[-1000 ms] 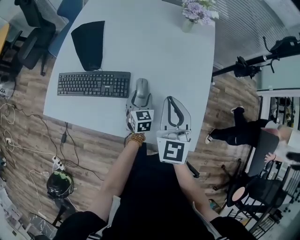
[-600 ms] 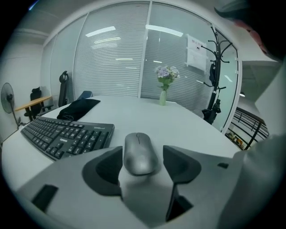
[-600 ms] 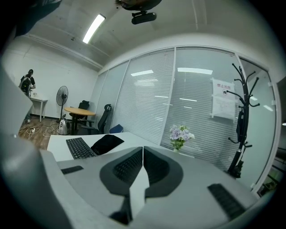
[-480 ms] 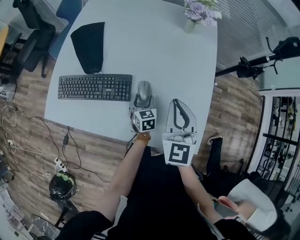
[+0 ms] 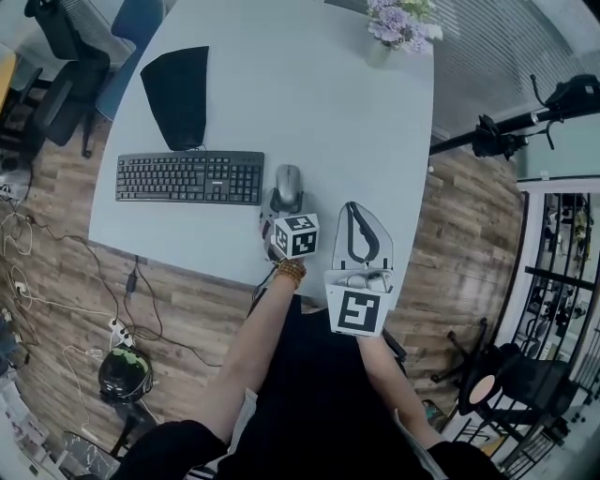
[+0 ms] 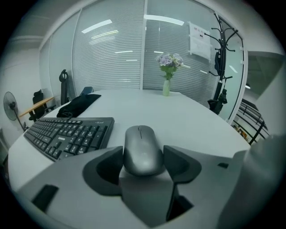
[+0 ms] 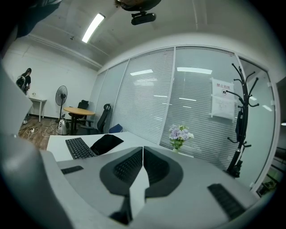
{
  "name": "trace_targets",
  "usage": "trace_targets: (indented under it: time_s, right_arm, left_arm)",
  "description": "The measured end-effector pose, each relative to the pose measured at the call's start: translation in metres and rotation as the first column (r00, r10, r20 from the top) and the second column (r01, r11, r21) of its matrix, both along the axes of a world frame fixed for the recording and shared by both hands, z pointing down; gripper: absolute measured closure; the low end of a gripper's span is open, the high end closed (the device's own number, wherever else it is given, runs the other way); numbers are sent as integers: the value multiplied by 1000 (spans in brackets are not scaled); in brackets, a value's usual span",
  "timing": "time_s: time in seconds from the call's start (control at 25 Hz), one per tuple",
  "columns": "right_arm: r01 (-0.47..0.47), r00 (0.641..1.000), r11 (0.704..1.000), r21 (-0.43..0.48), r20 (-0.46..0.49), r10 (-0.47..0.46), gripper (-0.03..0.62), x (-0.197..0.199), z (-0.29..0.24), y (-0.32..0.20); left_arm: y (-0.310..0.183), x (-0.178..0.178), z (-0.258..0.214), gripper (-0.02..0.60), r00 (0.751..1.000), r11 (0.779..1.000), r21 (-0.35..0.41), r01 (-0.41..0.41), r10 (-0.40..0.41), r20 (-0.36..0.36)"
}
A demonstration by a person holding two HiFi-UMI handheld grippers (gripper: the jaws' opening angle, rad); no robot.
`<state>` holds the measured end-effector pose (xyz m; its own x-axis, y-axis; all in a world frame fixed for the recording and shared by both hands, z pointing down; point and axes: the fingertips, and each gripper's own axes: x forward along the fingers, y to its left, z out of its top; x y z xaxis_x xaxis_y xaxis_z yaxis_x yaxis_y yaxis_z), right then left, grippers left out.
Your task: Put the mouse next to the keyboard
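The grey mouse (image 5: 289, 181) lies on the white table (image 5: 309, 94), just off the right end of the black keyboard (image 5: 187, 177). My left gripper (image 5: 287, 198) straddles its near end. In the left gripper view the mouse (image 6: 142, 147) sits between the two dark pads and the keyboard (image 6: 67, 134) is at the left. The jaws have just been opening; they stand open with the mouse between them. My right gripper (image 5: 354, 211) hovers to the right near the table's front edge. It is shut (image 7: 143, 150) with nothing in it.
A black cloth (image 5: 178, 89) lies behind the keyboard. A vase of flowers (image 5: 394, 28) stands at the far right corner. Office chairs (image 5: 66, 66) stand left of the table. Cables and a helmet (image 5: 122, 370) lie on the wooden floor.
My left gripper has sunk toward the table with the mouse between its jaws. The right gripper has stayed put. A passer-by at the right has left the view.
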<state>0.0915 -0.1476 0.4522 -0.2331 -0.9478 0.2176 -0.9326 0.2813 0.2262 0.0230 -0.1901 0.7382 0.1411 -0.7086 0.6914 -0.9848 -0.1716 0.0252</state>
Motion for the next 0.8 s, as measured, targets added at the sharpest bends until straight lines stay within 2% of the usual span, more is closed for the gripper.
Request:
trace_targets:
  time_s: [0.2,0.8]
  right_arm:
    - [-10,1000,1000,3,-4,10,592,4,-7,0]
    - [-23,1000,1000,8,-6,23,592,9,-6,2]
  left_arm:
    - [1,0,2,296,1000,999,-34,-8,9,22]
    - [1,2,-7,302,998,997,38,-69,70,-10]
